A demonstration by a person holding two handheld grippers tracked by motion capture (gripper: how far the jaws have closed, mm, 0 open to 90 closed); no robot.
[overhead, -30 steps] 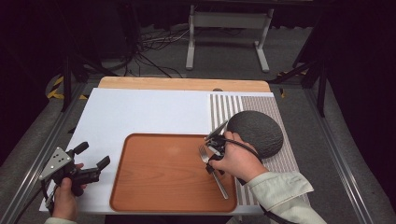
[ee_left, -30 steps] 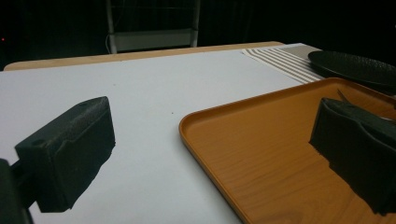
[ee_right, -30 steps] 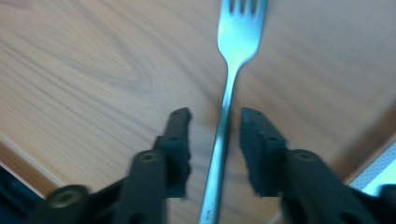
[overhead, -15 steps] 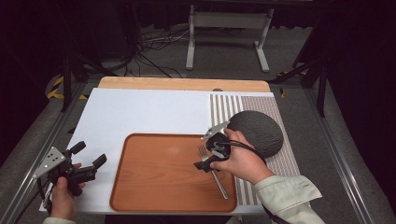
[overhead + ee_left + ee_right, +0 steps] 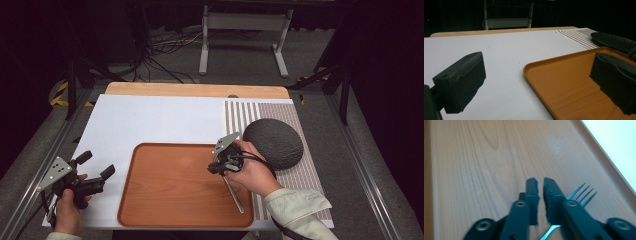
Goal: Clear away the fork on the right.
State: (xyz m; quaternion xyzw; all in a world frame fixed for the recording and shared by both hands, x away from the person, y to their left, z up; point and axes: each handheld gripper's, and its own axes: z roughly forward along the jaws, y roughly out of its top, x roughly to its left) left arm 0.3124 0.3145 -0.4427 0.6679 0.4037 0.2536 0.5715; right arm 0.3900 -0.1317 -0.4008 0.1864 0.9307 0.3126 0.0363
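Dark room; cables and a grey metal stand (image 5: 243,37) lie on the floor beyond the far edge of the desk (image 5: 150,117). The desk carries a white sheet, with a striped mat (image 5: 305,170) at the right.

A wooden tray (image 5: 175,187) sits at the near centre, its right rim just beside the mat. A dark round plate (image 5: 274,143) rests on the mat, just right of the tray's far right corner.

The fork (image 5: 234,192) lies flat inside the tray along its right side, handle pointing near, tines pointing far. In the right gripper view the tines (image 5: 582,192) show just right of the jaws, and the shaft passes beneath them.

Right tool (image 5: 214,169): held low over the fork's tine end, jaws nearly together with a narrow slit between them, nothing clamped. Judgement: the fork has been laid in the tray so that it keeps clear of the plate, and the tool no longer has hold of it.

Left tool (image 5: 102,175): held off the tray's near left corner, above the white sheet, jaws spread wide and empty, pointing toward the tray. Judgement: it is parked clear, leaving the work to the right hand (image 5: 255,172).
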